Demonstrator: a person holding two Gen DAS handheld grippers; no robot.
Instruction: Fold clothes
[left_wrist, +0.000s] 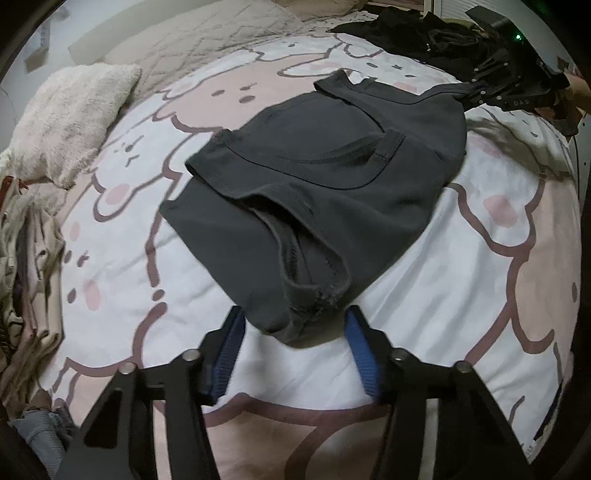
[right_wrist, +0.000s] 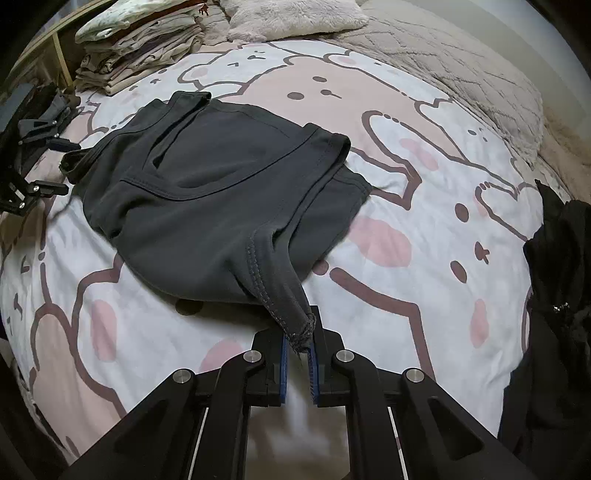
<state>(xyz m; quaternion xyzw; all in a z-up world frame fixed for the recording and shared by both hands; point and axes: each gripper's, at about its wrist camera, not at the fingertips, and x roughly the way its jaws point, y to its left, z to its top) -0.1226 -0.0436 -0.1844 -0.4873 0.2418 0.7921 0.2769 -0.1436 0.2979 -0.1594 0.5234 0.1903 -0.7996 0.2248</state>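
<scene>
A dark grey tank top (left_wrist: 317, 192) lies folded on the bedspread (left_wrist: 424, 295), which has a pink and white cartoon-animal print. My left gripper (left_wrist: 294, 311) is open. One frayed corner of the top lies between its blue-padded fingers (left_wrist: 231, 336), unclamped. My right gripper (right_wrist: 299, 334) is shut on a shoulder strap of the tank top (right_wrist: 221, 184) and pulls the strap taut toward the camera. The right gripper (left_wrist: 476, 86) also shows in the left wrist view at the far right, pinching that strap. The open left gripper (right_wrist: 59, 166) shows at the left edge of the right wrist view.
A stack of folded light clothes (right_wrist: 140, 48) sits at one bed corner, next to a fluffy white pillow (right_wrist: 291, 18). A heap of black clothes (right_wrist: 561, 277) lies on the opposite side. A beige quilt (left_wrist: 207, 40) covers the head of the bed.
</scene>
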